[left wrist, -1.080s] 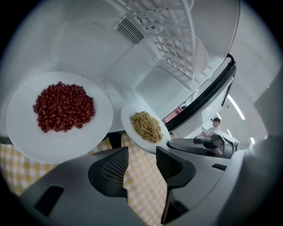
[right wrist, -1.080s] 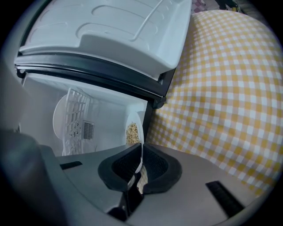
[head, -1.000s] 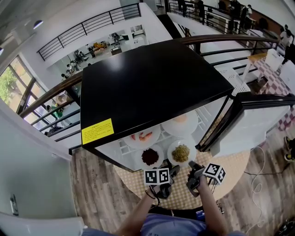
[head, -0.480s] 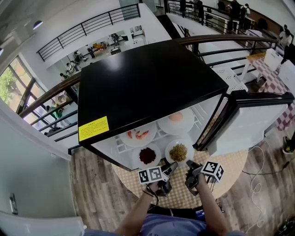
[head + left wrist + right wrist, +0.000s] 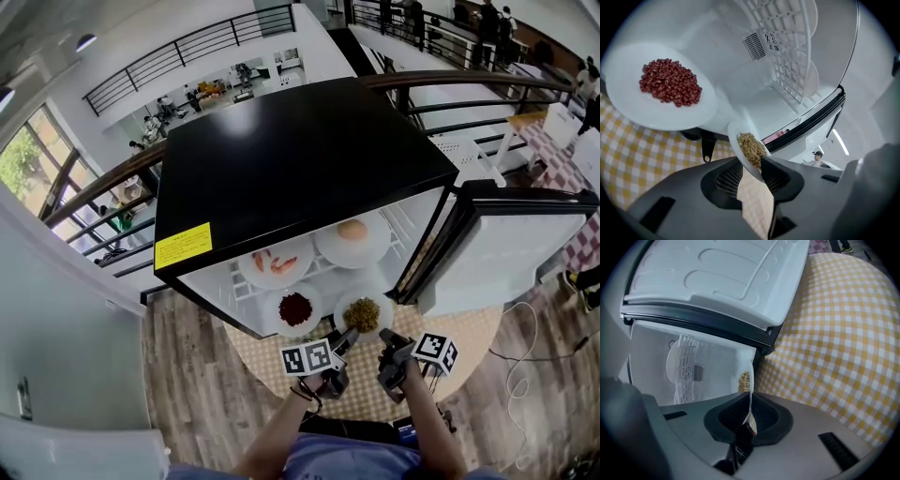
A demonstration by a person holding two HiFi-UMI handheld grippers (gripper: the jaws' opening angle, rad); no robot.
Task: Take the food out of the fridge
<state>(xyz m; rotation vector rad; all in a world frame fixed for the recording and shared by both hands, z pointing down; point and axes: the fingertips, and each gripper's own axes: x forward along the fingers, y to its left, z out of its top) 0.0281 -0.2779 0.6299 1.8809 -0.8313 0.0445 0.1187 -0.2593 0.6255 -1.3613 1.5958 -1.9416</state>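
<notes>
Head view: the plate of tan grains point(image 5: 363, 314) sits at the front right edge of the fridge point(image 5: 291, 159) lower shelf, with the left tongs point(image 5: 343, 339) and right tongs point(image 5: 392, 345) at its near rim. Left gripper view: the left tongs have just been closing; the rim stands between the jaws, not yet clamped. Right gripper view: the right tongs are clamped on the rim.

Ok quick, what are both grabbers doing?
Left gripper: open, jaws just closing around the plate of tan grains, not gripping.
Right gripper: shut on that plate's rim.

plate of grains point(image 5: 744, 380) seen edge-on, mostly hidden by right tongs point(image 5: 750, 405); bg people point(image 5: 489, 21) too small.
</notes>
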